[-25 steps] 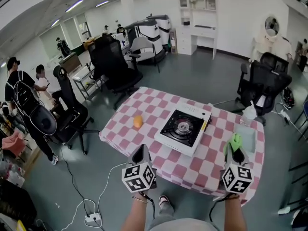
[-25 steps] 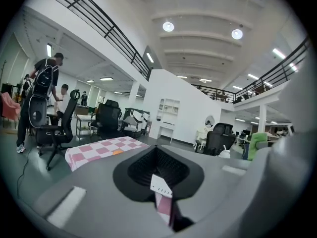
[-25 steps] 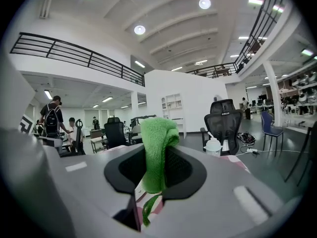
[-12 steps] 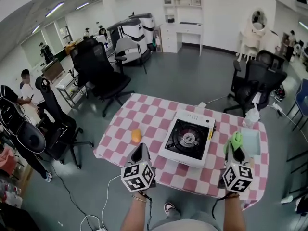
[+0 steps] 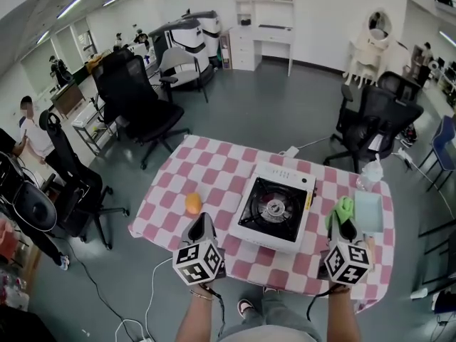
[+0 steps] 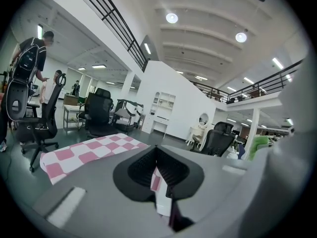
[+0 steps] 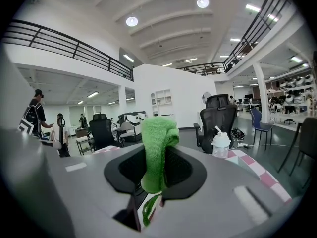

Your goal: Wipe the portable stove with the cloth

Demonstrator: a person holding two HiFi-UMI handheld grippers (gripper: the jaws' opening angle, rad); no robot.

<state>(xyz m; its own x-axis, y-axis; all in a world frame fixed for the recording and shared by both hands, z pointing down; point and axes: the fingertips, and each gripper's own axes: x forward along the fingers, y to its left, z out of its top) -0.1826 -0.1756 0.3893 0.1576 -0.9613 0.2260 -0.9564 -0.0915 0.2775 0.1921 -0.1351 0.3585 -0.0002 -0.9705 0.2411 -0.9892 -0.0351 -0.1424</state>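
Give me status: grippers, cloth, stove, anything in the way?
Left gripper shut, empty. Right gripper shut on cloth, held off the stove, not yet wiping. Nothing between cloth and stove.

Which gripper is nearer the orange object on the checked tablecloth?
Left. The left gripper is just on the person's side of the orange object; the right gripper, holding the green cloth, is beyond the stove, well to its right.

Stove (image 5: 273, 206): white body, black top, flat on the checkered table (image 5: 214, 169).
Cloth (image 5: 344, 208): green, bunched, pinched upright in the right gripper (image 5: 345, 226).
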